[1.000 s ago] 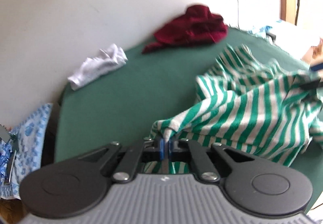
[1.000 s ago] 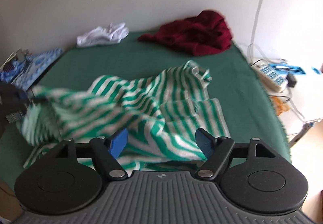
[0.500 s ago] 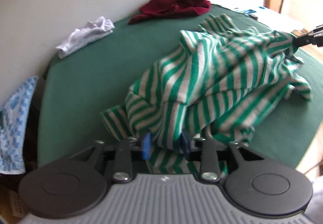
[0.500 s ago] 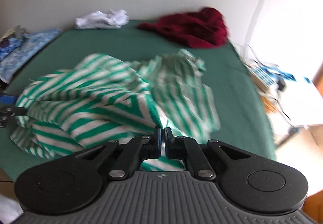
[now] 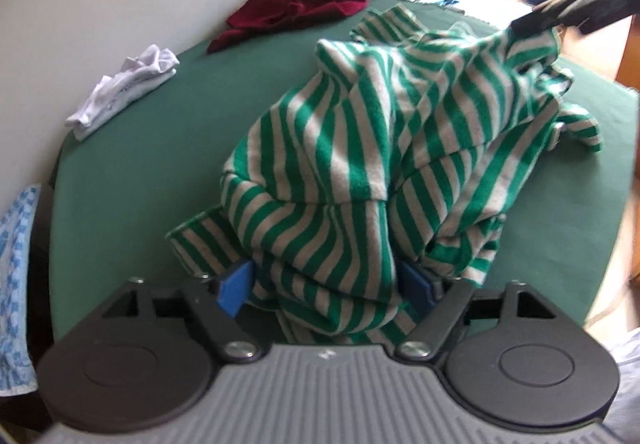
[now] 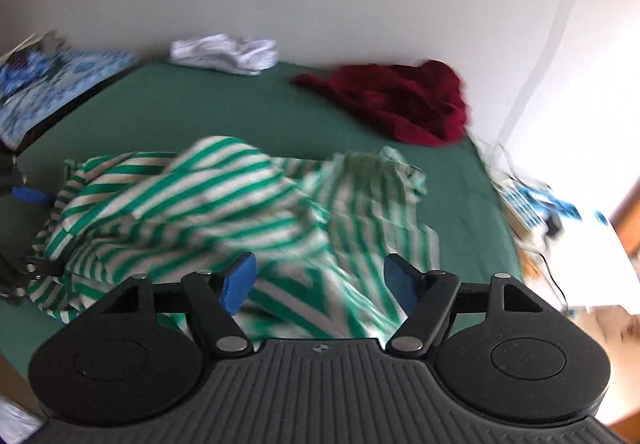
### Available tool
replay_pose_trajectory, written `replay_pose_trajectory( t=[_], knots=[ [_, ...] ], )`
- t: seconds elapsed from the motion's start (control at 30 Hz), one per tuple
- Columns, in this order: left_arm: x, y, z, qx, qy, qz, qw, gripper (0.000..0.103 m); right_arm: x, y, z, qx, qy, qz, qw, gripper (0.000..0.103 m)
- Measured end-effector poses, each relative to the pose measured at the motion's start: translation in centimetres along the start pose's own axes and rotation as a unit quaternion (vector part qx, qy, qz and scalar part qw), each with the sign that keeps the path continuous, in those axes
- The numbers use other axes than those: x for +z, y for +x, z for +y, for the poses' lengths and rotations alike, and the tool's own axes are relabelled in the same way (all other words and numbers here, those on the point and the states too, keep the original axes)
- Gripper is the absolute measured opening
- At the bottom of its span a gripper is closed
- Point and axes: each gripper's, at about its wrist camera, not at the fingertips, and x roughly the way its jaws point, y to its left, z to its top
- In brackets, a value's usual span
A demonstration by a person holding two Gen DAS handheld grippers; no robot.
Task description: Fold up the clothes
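shirt (image 6: 224, 212) heaped mid-table (image 6: 248, 116) | towel (image 6: 400, 104) behind, by wall | socks (image 6: 224, 54) left of towel

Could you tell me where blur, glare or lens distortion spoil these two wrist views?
Left wrist view: the striped garment is fairly sharp, the right gripper at top right is smeared, the window glare behind it washes out detail. Right wrist view: motion blur smears the stripes; the right side is blown out by daylight. Both bend the green table edge.
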Motion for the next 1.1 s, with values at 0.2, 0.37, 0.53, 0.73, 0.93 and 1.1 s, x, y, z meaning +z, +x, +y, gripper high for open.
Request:
replay_pose_trajectory(
  t=[0.2,0.37,0.53,0.73,0.93,1.1],
  knots=[
    [-1.8,-1.3,0.1,0.014,-0.002,0.016,0.9998,0.095,2.4,1.7,-2.0,0.058,0.101,0.005,0.993,0.006],
    [-1.6,-1.2,-0.6,0.025,0.005,0.001,0.9997,0.093,7.2,-5.8,-6.7,0.112,0.216,-0.131,0.961,0.006],
    [1.2,1.3,-2.2,0.055,0.045,-0.013,0.9974,0.084,10.8,-12.8,-7.1,0.105,0.204,-0.22,0.948,0.006],
    [4.5,1.6,-1.8,0.012,0.02,-0.049,0.9985,0.083,10.4,-16.1,-7.1,0.068,0.198,-0.236,0.949,0.006],
    [5.9,1.0,-2.8,-0.107,-0.004,-0.057,0.9926,0.096,7.9,-16.9,-8.7,0.038,0.237,-0.229,0.943,0.006],
    [4.5,0.5,-5.2,-0.192,-0.057,-0.028,0.9792,0.097,4.7,-16.3,-11.9,-0.016,0.263,-0.206,0.942,0.006]
  ],
)
